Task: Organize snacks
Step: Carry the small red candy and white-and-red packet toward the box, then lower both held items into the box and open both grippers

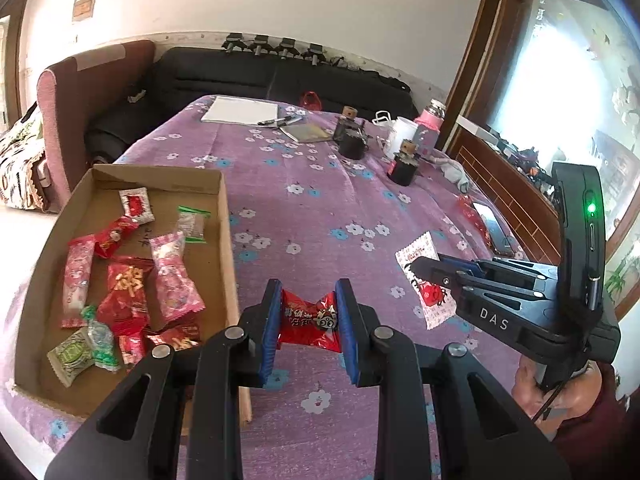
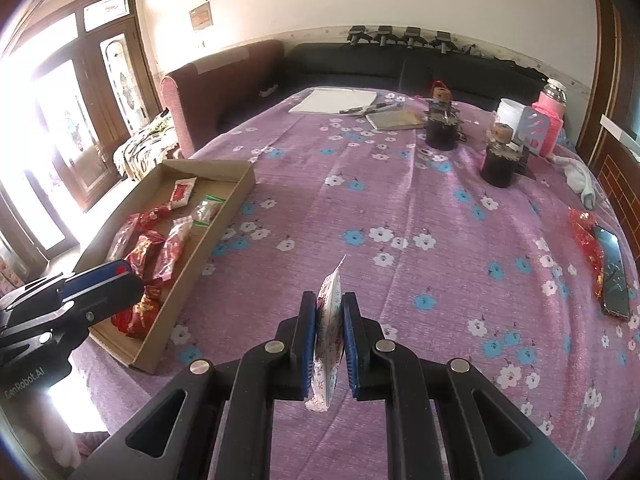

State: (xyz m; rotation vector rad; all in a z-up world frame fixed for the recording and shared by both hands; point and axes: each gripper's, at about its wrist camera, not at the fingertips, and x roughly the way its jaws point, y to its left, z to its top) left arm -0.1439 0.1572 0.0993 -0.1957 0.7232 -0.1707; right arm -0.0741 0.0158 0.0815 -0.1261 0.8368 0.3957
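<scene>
Left wrist: purple floral tablecloth (image 1: 320, 208); both hand-held grippers pinching snack packets, sofa (image 1: 240, 76) behind.

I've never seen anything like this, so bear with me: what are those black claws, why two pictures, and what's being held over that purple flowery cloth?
Those are hand-held pincers, one in each of a person's hands, each carrying a camera that looks along its fingers. One picture comes from the left gripper, squeezing a red snack packet. The other comes from the right gripper, pinching a white patterned packet edge-on. Both hover over the tablecloth. To the left lies a cardboard tray already holding sweets. Farther back stand dark jars, paper and a pink bottle.
</scene>
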